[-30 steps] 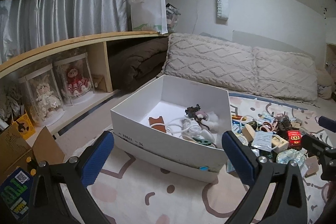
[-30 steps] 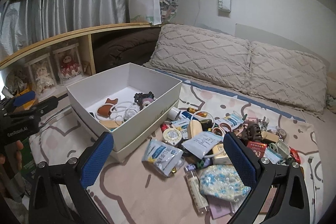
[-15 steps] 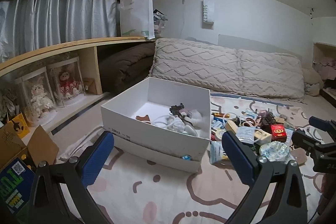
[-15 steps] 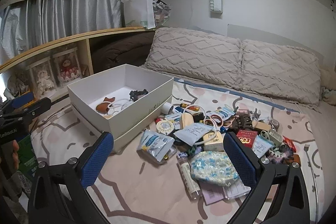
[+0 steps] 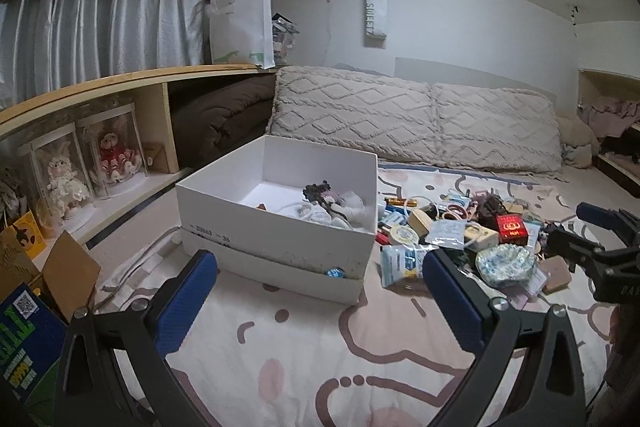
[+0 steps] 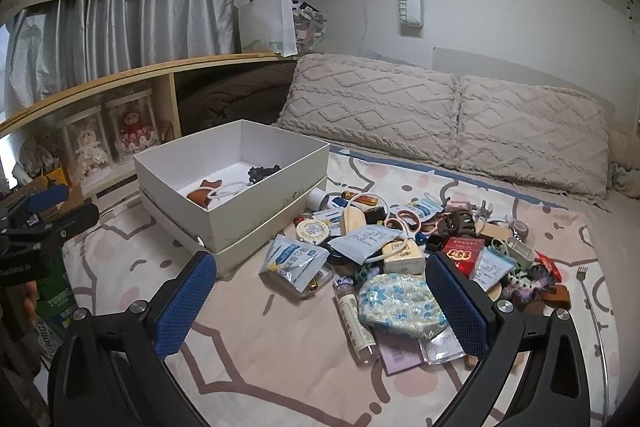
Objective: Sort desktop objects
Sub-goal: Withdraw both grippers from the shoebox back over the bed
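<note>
Both tools hang above a bed [image 6: 280, 359] with a pink-patterned sheet, and neither carries anything. The left hand-held gripper [image 5: 320, 297] is released, its blue pads [image 5: 186, 301] spread wide over bare sheet, with the white box [image 5: 280, 227] straight ahead at 12 o'clock. The right hand-held gripper [image 6: 320, 301] is likewise spread open, blue pads [image 6: 456, 303] parted; in its view a blue floral pouch [image 6: 400, 301] lies between the pads, not touched by either.

The white box [image 6: 248, 211] sits nested in its lid on the sheet, at 11 o'clock in the right wrist view. Inside it lie a brown leather piece [image 6: 202, 189], a white cable loop [image 6: 226, 191] and a dark tangled item [image 6: 262, 171].

The clutter pile [image 6: 400, 239] spreads just beside the box, at 1 o'clock from the right tool — a blue-and-white sachet [image 6: 294, 259], a round cream tin [image 6: 313, 230], a red packet [image 6: 464, 253], a clear bottle [image 6: 354, 315] and a fork [image 6: 588, 291] at the far right edge of the heap. In the left wrist view the same pile [image 5: 460, 231] lies at 2 o'clock, with the right tool's dark frame [image 5: 592, 251] at 3 o'clock.

Two knitted pillows [image 6: 440, 111] line the head of the bed at 12 o'clock. A wooden shelf [image 5: 100, 87] at 10 o'clock holds two dolls [image 5: 92, 167] in clear cases.
</note>
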`<state>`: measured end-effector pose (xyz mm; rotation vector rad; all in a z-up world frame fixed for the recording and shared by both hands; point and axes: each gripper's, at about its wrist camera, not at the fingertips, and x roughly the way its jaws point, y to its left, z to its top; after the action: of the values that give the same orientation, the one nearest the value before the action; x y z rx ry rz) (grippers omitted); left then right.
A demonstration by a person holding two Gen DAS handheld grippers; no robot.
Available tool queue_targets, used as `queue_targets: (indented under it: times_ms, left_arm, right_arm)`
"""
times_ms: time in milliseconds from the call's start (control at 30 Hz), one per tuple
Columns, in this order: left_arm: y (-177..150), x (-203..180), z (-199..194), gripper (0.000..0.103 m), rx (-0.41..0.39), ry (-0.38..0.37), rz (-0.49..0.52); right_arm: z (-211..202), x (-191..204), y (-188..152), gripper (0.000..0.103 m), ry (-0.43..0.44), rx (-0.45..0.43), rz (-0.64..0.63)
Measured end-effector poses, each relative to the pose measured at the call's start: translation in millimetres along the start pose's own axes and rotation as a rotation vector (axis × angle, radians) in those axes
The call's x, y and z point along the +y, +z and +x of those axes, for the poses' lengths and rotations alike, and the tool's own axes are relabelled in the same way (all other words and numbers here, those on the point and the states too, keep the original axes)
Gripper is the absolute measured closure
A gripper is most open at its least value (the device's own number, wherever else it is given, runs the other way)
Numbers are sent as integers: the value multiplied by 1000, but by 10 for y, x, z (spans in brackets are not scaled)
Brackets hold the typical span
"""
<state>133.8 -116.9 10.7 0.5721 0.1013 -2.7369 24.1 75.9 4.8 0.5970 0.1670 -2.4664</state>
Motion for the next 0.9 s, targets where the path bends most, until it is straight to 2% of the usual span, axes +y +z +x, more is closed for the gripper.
queue_targets:
  times_ms: [300,900]
  left_arm:
    - [-62,-109,-5,0,5,-46,16]
    - [-87,-180,-15,0,7,-42,34]
  right_arm:
    - [16,-13,-72,0,1,17,2]
    - [-37,47,-137,0,-9,26,-12]
